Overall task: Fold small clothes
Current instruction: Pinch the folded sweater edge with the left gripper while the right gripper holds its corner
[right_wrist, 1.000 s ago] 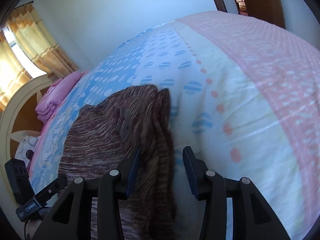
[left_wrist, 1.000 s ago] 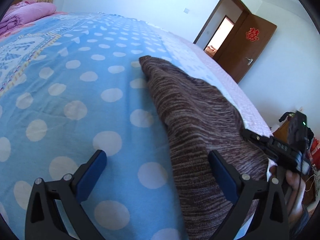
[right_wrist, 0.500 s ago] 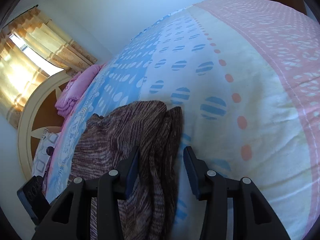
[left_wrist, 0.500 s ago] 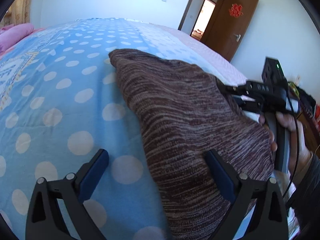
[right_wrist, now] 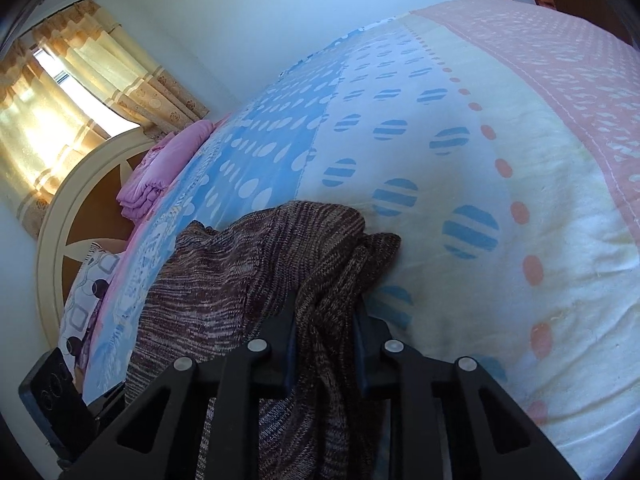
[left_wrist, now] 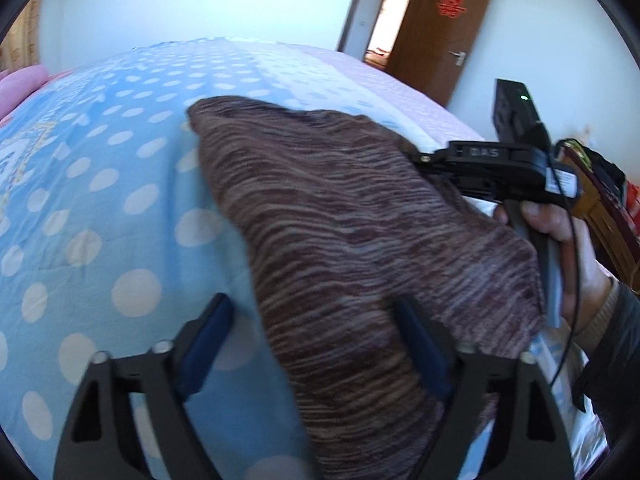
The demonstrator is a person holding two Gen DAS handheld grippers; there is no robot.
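Note:
A brown striped knit garment [left_wrist: 352, 232] lies on the blue polka-dot bedspread [left_wrist: 100, 200]. My left gripper [left_wrist: 316, 340] is open, its fingers straddling the garment's near left edge. In the right wrist view the garment [right_wrist: 248, 280] is bunched, and my right gripper [right_wrist: 326, 336] is shut on a thick fold of it at its right side. From the left wrist view the right gripper's body [left_wrist: 492, 168] shows at the garment's far right edge, held by a hand; its fingertips are hidden by the cloth.
A pink folded quilt [right_wrist: 160, 168] lies near the round headboard [right_wrist: 64, 216]. A wooden door [left_wrist: 440, 28] stands open at the far wall. The bed's pink-patterned side [right_wrist: 560, 60] stretches to the right. Curtains [right_wrist: 60, 92] cover a window.
My right gripper has closed from open onto the garment's right fold. My left gripper's fingers have narrowed and moved in over the garment's near edge.

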